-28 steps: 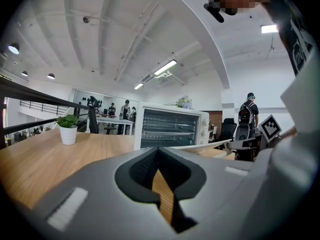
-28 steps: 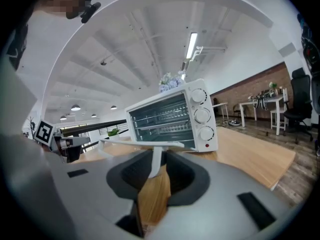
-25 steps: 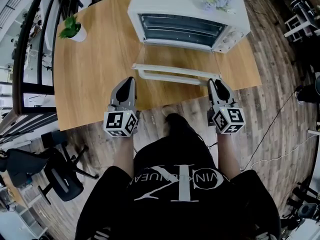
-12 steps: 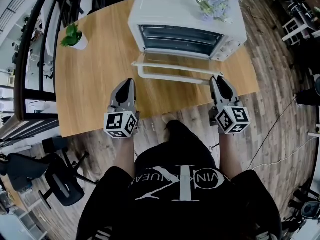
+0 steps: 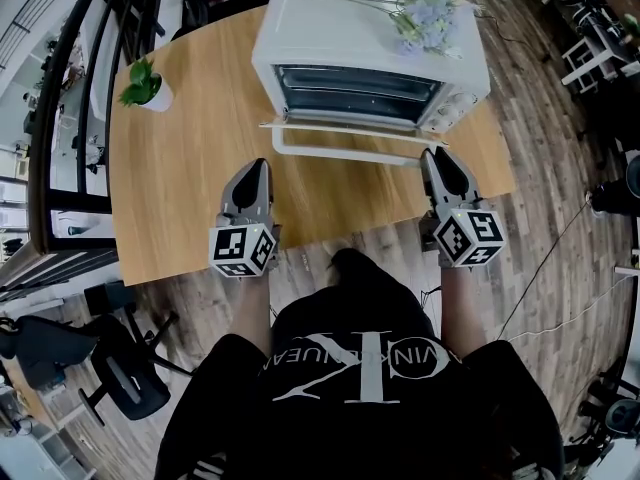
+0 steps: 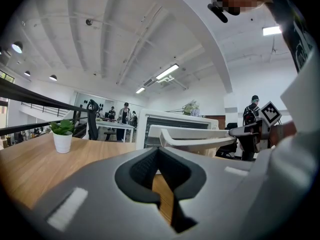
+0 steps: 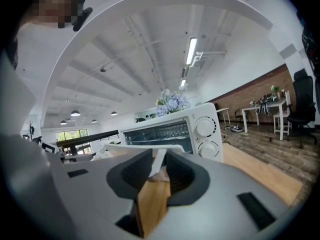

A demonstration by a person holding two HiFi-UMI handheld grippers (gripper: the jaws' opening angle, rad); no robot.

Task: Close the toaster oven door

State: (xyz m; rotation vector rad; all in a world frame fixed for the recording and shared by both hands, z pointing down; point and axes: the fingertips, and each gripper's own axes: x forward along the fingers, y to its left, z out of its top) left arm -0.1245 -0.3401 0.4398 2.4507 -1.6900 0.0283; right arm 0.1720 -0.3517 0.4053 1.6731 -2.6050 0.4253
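Now the biggest thing before me is the wooden table (image 5: 180, 178). The white toaster oven (image 5: 370, 18) stands at its far side, with its open front turned to me. Inside the oven I see wire racks, and at the right of its front are two round white knobs (image 7: 206, 128), one above the other.

Its door (image 5: 350, 128) is not closed. It is hinged at the bottom and leans out toward me, partly lifted and not lying flat. It is a glass pane in a white frame. A long white handle (image 5: 340, 153) runs along the free edge.

My right gripper (image 5: 437, 154) is at the right end of this handle. Its jaws stand a little apart, the white corner of the handle fills the gap, and the pads seem to press on it.

My left gripper (image 5: 257, 165) is over the near part of the table, apart from the door. Its jaws are pressed together at the tips, with nothing between them.

Pale blue flowers (image 5: 425, 13) lie on top of the oven. A small green plant in a white pot (image 5: 145, 68) stands at the far left of the table.
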